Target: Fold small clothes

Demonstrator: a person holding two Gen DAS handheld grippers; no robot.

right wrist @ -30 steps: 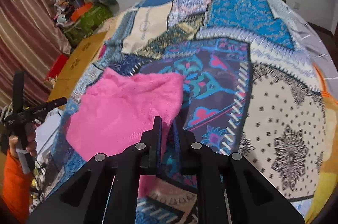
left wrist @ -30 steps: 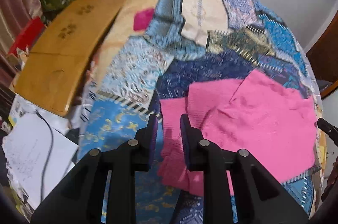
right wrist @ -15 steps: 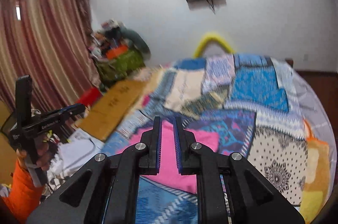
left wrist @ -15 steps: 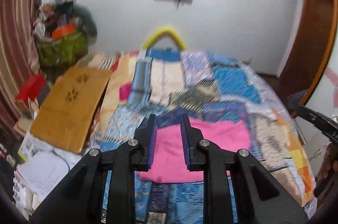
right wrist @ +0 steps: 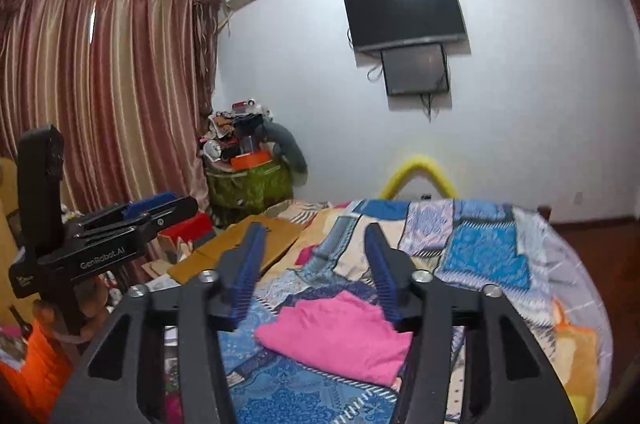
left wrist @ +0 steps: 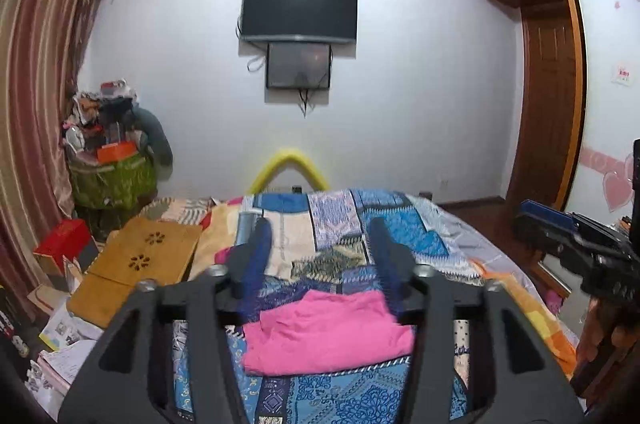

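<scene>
Bedroom, patchwork bedspread (left wrist: 400,240), pink cloth (left wrist: 324,332)

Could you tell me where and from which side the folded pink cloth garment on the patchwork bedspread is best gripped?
Probably at the near edge of the folded pink cloth garment, coming in low from the camera's side. It lies flat on the patchwork bedspread, and that edge is thick, layered and unobstructed, so a tool finger could slip beneath it.

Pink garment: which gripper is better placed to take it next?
Roughly even, slight edge to the right gripper: the pink garment lies folded on the patchwork bedspread just below its opening, empty jaws. The left gripper also hangs above it, empty, jaws opening.
</scene>
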